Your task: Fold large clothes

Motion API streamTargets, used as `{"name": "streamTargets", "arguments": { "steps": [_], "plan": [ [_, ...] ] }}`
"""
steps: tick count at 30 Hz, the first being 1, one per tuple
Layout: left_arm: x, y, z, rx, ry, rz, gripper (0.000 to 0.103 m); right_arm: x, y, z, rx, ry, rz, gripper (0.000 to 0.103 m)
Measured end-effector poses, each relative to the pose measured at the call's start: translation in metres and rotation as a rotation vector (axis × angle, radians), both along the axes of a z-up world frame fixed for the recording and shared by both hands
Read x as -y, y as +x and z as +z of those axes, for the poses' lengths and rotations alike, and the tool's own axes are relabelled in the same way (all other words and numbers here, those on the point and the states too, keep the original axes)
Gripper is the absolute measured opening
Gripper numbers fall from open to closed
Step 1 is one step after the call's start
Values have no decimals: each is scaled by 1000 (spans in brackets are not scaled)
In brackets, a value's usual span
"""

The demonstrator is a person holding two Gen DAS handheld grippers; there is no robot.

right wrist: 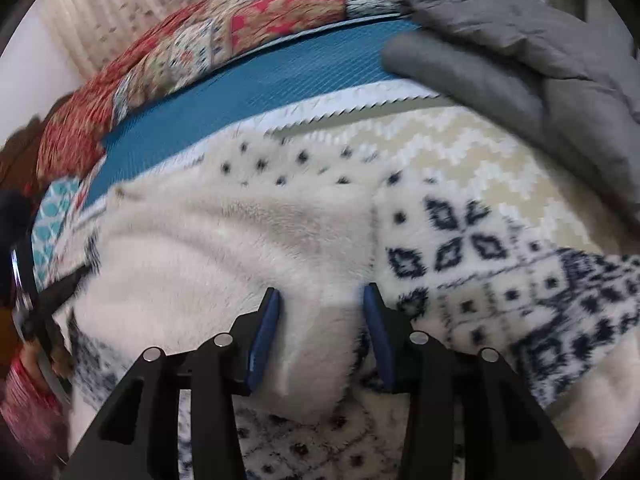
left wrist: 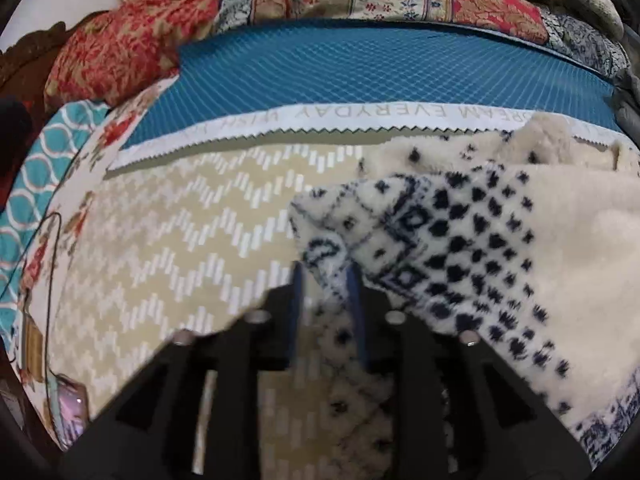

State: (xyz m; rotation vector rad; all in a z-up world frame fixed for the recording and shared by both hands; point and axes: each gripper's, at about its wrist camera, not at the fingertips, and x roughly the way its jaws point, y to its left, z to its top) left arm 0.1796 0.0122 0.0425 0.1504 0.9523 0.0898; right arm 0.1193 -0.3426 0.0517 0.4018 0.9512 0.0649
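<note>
We see a cream fleece garment with navy diamonds and dots, a beige mat in white zigzags, a teal cloth edged white, a grey jacket

White mat border, upside down: seemingly "DREAM EVERYDAY".

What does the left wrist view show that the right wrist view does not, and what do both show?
Only the left wrist view: readable letters on the white zigzag-edged band, and the left gripper shut on a patterned corner of the cream fleece garment with navy motifs.

Only the right wrist view: a grey padded jacket at the upper right, and the right gripper around a plain cream fold.

Both: the fleece garment, blue mesh mat, beige zigzag-patterned cover and red floral quilt.
</note>
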Motion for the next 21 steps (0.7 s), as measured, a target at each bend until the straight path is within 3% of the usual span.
{"name": "streamTargets", "arguments": {
  "steps": [2,8,14,19,21],
  "plan": [
    [-6,-4,7,9,-20,3,43,9,-13,18,63,-15,-19,77],
    [-26,-38,42,102,-137,30,48,71,-81,50,180,10,-214,76],
    [-4,-67,44,73,-213,-45,48,137,-179,25,135,100,-445,76],
    [33,-72,31,39,-201,-135,48,147,-227,3,136,295,-487,76],
    [45,-70,16,6,-177,-144,48,144,-237,-3,114,280,-485,76]
  ]
}}
